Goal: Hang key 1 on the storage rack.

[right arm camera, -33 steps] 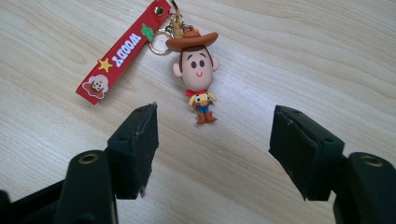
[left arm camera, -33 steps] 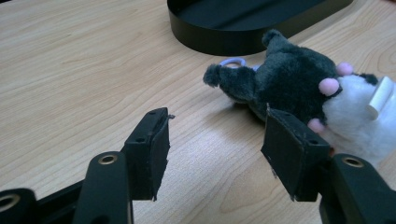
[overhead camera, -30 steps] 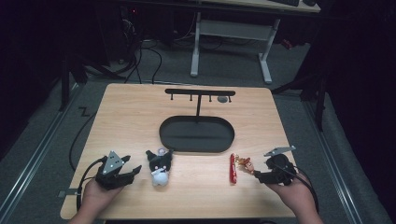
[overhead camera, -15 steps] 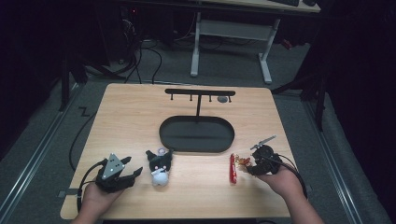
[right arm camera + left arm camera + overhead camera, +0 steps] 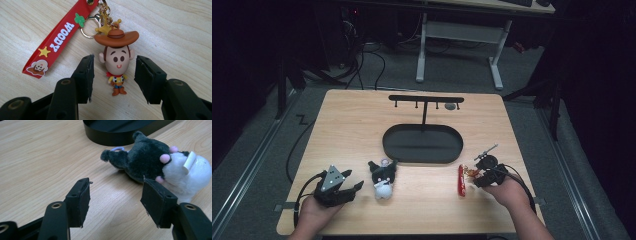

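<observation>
A person sits at the near edge of a light wooden table, holding a two-jaw gripper in each hand.

The right gripper hovers low near the table's near right corner. Its jaws have just been closing and now stand partly apart on either side of a small cowboy figure keychain, which lies flat on the wood. A gap shows on both sides of the figure, so the pads are not pressing on it. A gold ring and clasp join the figure to a red strap printed with white lettering, which lies just beside it on the side nearer the table's middle.

The left gripper rests near the near left corner. Its jaws stand wide apart with only bare wood between them. Just beyond its far pad lies a small plush toy, dark grey and white with pink spots, on its side.

Towards the middle of the table sits a black oval tray, with a black T-shaped hook stand rising from its far rim.
</observation>
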`<action>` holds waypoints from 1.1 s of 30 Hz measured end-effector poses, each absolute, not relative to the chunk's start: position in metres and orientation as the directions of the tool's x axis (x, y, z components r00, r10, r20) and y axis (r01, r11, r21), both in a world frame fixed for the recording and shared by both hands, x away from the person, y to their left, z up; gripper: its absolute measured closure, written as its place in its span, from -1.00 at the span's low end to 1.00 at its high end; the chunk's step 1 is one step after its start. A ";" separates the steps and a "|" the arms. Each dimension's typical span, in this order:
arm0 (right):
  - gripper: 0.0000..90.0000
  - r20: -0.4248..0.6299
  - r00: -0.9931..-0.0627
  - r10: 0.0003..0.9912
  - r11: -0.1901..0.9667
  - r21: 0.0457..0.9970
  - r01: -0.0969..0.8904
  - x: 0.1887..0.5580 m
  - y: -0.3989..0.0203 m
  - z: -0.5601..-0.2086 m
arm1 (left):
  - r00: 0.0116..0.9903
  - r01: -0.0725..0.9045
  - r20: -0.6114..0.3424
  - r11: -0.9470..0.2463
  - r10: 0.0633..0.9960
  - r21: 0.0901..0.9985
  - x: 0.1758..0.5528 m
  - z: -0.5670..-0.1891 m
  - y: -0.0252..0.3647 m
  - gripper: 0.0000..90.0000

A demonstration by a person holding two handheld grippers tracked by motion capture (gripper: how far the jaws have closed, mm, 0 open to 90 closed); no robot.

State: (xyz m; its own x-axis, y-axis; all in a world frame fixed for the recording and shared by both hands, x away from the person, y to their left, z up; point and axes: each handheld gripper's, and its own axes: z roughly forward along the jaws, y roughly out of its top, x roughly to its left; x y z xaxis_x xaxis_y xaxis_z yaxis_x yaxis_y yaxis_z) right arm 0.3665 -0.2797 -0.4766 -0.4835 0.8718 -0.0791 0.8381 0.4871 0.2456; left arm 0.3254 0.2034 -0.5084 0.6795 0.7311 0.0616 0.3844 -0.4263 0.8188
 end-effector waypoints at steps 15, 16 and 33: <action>0.10 -0.084 -0.489 0.868 0.496 0.193 0.847 0.378 -0.275 -0.489 | 0.691 0.373 0.063 -0.430 0.720 0.822 0.331 -0.508 0.198 -0.11; 0.10 -0.084 -0.489 0.868 0.496 0.193 0.847 0.378 -0.275 -0.489 | 0.691 0.373 0.063 -0.430 0.720 0.822 0.331 -0.508 0.198 -0.11; 0.49 -0.035 -0.461 0.887 0.459 0.179 0.870 0.388 -0.284 -0.488 | 0.695 0.379 0.046 -0.420 0.718 0.824 0.331 -0.508 0.200 -0.09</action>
State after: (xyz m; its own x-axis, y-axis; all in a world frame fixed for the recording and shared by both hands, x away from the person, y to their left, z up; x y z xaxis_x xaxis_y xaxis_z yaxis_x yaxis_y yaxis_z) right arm 0.3879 -0.2841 -0.4881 -0.4608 0.8868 -0.0346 0.8702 0.4591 0.1787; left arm 0.3313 0.2003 -0.5075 0.6950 0.7176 0.0459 0.3793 -0.4200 0.8244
